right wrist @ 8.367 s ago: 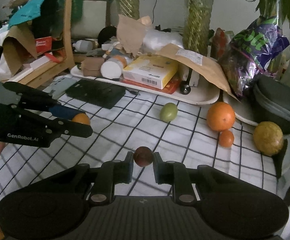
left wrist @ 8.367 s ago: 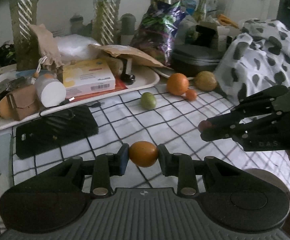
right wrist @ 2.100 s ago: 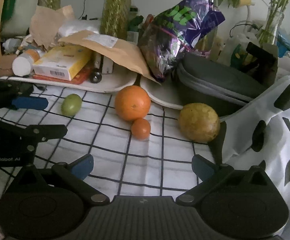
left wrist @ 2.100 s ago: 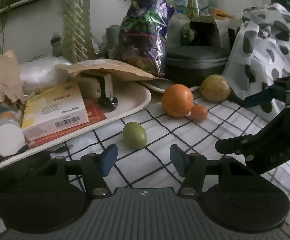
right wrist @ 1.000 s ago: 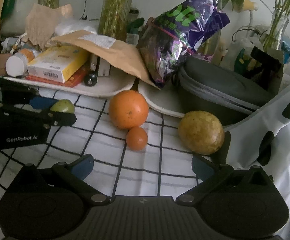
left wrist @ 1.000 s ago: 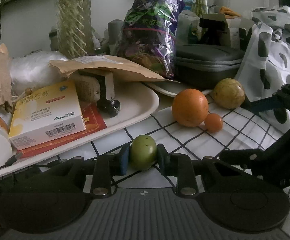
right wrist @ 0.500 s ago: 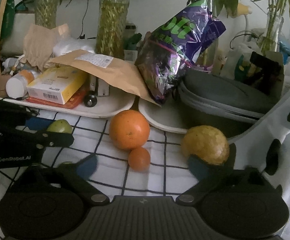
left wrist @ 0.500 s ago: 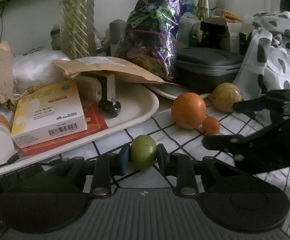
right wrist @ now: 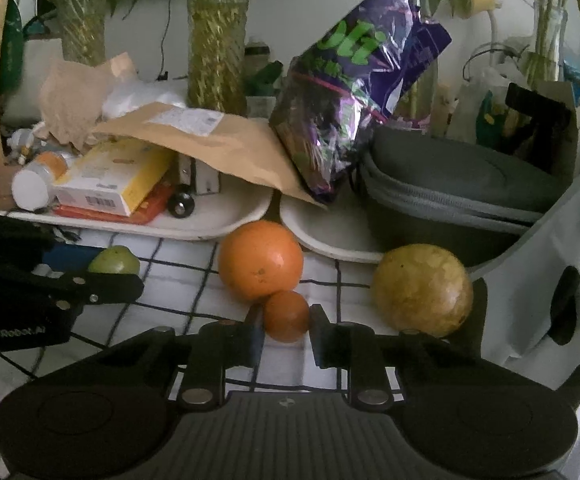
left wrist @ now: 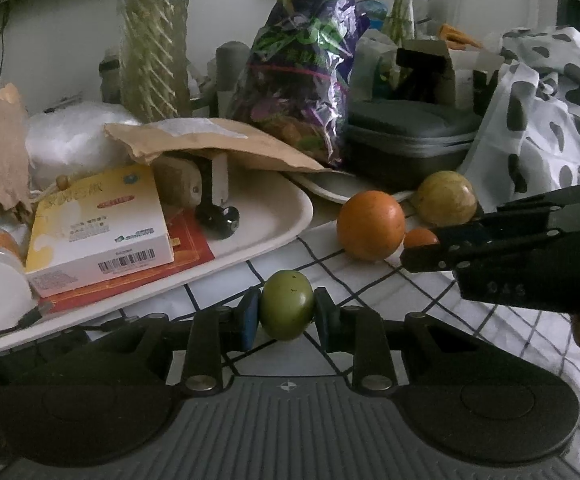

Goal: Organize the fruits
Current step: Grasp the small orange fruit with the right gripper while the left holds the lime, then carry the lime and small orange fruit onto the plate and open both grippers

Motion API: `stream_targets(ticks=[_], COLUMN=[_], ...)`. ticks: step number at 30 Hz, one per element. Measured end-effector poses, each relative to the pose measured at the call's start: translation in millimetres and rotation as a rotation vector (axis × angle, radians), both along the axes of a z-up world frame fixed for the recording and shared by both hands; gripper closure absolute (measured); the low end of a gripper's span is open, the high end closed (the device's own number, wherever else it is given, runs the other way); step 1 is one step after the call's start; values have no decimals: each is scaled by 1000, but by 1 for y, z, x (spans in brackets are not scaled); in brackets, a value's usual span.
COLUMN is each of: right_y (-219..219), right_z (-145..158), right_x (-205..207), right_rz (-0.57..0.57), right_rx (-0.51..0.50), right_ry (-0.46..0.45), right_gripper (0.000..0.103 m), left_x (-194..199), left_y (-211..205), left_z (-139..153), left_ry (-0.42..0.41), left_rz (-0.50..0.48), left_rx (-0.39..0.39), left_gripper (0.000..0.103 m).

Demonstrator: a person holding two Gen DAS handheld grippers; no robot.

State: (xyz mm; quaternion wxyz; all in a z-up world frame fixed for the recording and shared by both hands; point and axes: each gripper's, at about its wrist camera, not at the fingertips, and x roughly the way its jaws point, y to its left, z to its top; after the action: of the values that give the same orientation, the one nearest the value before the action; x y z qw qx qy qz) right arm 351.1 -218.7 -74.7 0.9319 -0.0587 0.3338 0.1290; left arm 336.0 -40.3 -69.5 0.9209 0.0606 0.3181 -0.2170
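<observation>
The left tool is gripping a green fruit tightly between its pads, just in front of the white tray on the checked worktop. The right tool is clamped on a small orange fruit, which is touching the big orange just behind it. A yellow fruit is sitting to the right of the big orange, beside a grey case.
</observation>
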Motion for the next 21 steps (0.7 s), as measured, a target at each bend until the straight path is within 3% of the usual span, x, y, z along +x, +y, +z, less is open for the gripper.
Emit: stream_targets(ticks=[21], right_y=[-7], right_z=[36], right_x=[-46], right_rz=[111], right_rx=[73], right_ry=[4], right_gripper=[79], left_x=[-56], left_y=[-4], left_z=[31], left_ry=[-19], left_rz=[-42], left_rx=[-6], left_gripper=[75])
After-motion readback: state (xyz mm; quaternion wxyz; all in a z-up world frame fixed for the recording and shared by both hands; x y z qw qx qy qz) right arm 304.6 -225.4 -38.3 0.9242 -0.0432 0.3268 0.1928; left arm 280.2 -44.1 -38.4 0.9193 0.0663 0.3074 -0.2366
